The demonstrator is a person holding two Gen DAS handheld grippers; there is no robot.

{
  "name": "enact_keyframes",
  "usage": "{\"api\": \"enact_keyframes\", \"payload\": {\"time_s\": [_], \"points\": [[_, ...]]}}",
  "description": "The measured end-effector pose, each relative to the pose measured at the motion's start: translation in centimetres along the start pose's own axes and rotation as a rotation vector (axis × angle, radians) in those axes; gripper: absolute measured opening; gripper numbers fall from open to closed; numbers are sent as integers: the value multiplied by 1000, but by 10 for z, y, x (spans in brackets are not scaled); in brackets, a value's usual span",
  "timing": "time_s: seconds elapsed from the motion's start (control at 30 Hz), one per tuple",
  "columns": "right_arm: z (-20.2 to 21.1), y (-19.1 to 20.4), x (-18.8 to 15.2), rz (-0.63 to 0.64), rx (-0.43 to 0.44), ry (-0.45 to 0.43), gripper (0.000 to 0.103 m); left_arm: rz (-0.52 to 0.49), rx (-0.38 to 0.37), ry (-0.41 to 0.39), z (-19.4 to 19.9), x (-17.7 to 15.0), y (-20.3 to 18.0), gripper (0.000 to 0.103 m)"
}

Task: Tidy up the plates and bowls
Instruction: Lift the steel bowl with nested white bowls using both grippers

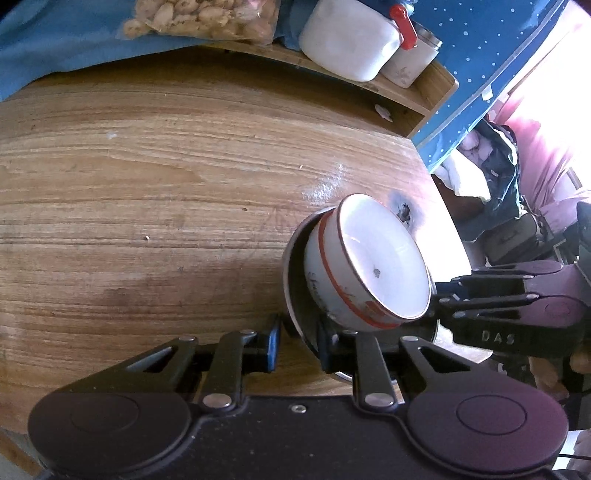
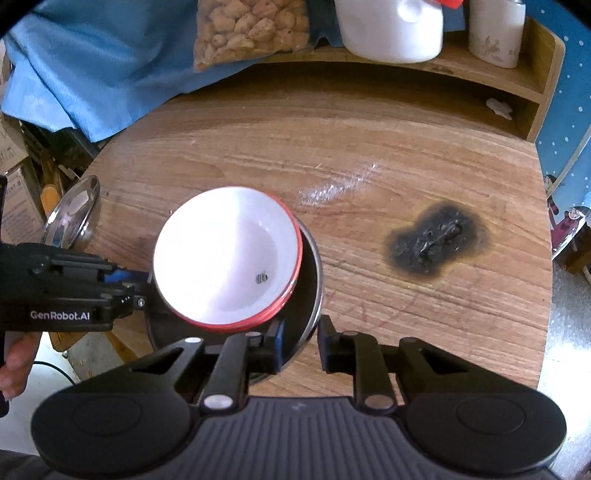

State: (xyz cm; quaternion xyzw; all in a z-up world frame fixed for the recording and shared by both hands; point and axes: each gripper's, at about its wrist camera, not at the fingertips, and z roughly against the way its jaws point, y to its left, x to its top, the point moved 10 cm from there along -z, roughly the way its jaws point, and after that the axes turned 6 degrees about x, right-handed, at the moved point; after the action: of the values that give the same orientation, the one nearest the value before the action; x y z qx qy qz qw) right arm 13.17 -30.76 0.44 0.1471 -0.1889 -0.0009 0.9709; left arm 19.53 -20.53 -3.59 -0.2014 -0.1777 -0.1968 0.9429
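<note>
I hold a gripper in each hand, and both have their jaws clamped on the rim of the same steel plate (image 2: 314, 284). My left gripper (image 1: 297, 343) pinches the near edge in its own view, one finger under the rim and the other over it; my right gripper (image 2: 300, 339) does the same on the plate's near-right edge. From the right camera the left gripper comes in from the left side, its fingertips hidden behind the bowl.

On the plate sits a white bowl (image 2: 225, 254) with a red band — it leans, tilted off level, with a small dark speck inside. The plate lies near the front edge of the wooden table (image 2: 369, 147).

Around it: a black burn mark (image 2: 436, 240) scars the wood to the right of the plate, well apart from it, and a pale smear (image 2: 340, 184) streaks the grain just beyond. At the left edge a second steel dish (image 2: 72, 214) stands tilted. Farther back, a low wooden shelf (image 2: 535, 81) carries a white jug (image 2: 391, 29) and a pale canister (image 2: 495, 33); a bag of nuts (image 2: 251, 26) rests on blue cloth (image 2: 92, 74) — all well away from the plate. Nothing lies between my grippers and the plate.
</note>
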Motion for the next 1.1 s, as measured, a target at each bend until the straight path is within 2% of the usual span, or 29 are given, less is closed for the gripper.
{"api": "enact_keyframes", "payload": {"time_s": [0.13,0.57,1.1], "points": [[-8,5,-5,22,-1,4,31,0,5,1,-1,0,-1,22],[-6,6,-5,24,20,-25,28,-23,31,0,-5,-2,-5,22],[-2,6,-5,10,30,-36,27,4,9,-13,-5,-6,0,21]]}}
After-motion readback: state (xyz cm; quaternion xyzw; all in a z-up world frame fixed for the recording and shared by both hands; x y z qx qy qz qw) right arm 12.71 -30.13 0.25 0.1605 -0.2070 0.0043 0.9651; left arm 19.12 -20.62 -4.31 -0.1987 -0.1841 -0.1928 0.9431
